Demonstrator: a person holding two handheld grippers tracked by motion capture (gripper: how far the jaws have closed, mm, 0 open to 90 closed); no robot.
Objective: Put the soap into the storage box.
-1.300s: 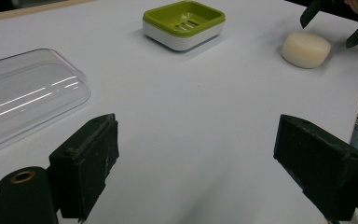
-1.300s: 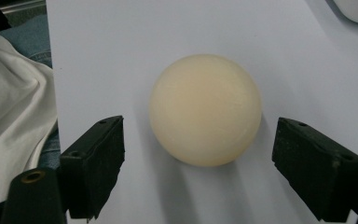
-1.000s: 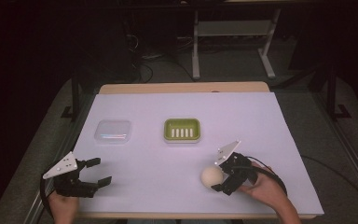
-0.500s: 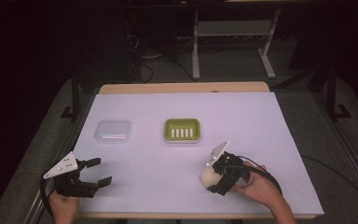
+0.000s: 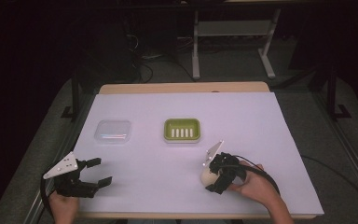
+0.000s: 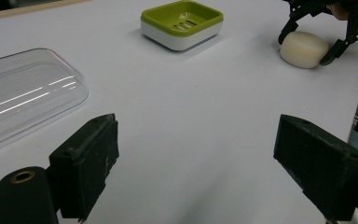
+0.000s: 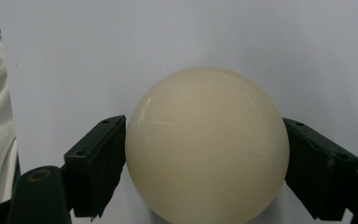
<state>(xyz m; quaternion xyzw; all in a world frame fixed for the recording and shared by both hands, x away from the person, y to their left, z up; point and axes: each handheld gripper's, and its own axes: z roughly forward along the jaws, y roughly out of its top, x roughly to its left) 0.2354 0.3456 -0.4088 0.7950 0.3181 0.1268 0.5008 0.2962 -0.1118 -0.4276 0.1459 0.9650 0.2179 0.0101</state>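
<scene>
A cream oval soap bar [image 5: 208, 176] lies on the white table sheet at the front right. My right gripper [image 5: 209, 178] is shut on the soap bar, one black jaw pressed to each side; up close the soap bar [image 7: 207, 144] bulges between the jaws of my right gripper [image 7: 205, 128]. From the left gripper view the soap bar [image 6: 304, 49] still rests on the sheet inside the right gripper [image 6: 306, 46]. My left gripper [image 5: 101, 171] stands open at the front left, with nothing between the jaws of the left gripper [image 6: 198, 135].
A green soap dish [image 5: 182, 129] with a slotted bottom sits mid-table, behind the soap; it is also the soap dish [image 6: 182, 21] far ahead of the left gripper. A clear plastic lid [image 5: 113, 131] lies left of it. The white sheet [image 5: 261, 121] covers the table.
My right gripper has slid left over the soap bar and its jaws now sit against both sides. The left gripper has stayed put.
</scene>
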